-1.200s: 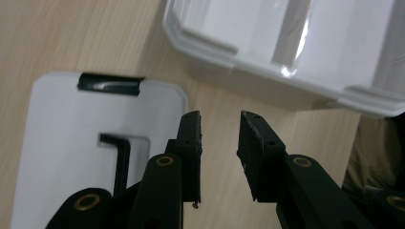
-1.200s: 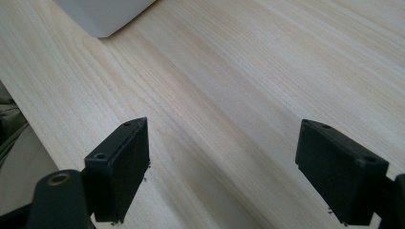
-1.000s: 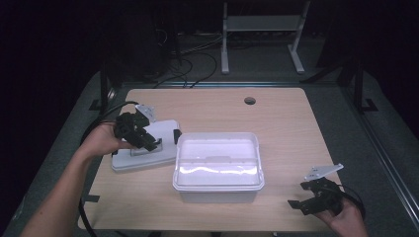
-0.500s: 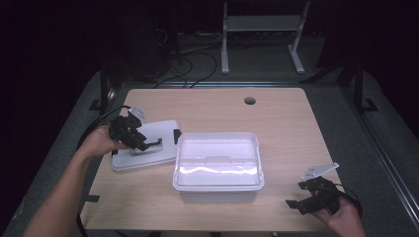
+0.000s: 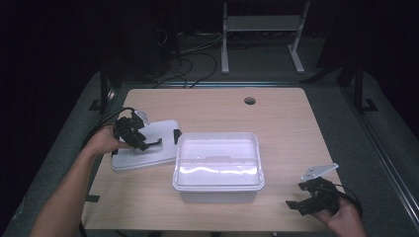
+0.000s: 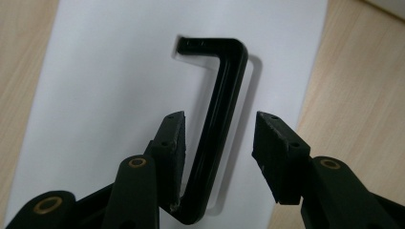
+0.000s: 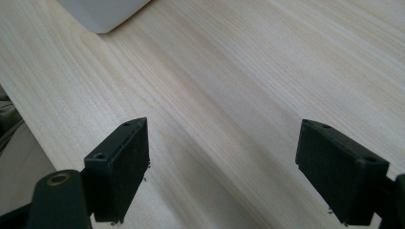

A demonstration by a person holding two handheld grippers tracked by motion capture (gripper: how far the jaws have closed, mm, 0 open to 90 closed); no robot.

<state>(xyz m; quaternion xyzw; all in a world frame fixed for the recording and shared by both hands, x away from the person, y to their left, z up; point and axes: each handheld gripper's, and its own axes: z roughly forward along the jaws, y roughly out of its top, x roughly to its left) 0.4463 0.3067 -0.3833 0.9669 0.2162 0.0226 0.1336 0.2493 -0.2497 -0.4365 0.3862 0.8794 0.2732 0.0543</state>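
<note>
Lid [image 5: 143, 148], white and flat, lies on the table [image 5: 276, 123] just left of the white box [image 5: 217, 165], and we take this box as our landmark. On the lid our left gripper [image 5: 148, 144] points down at the black handle [image 6: 215, 129]; its jaws have just been opening and stand apart around the handle. Right of the box, our right gripper [image 5: 309, 197] rests low near the table edge, jaws wide apart, holding nothing.

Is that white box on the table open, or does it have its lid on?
Open. The lid lies flat on the table beside the white box, whose top stands uncovered.
</note>
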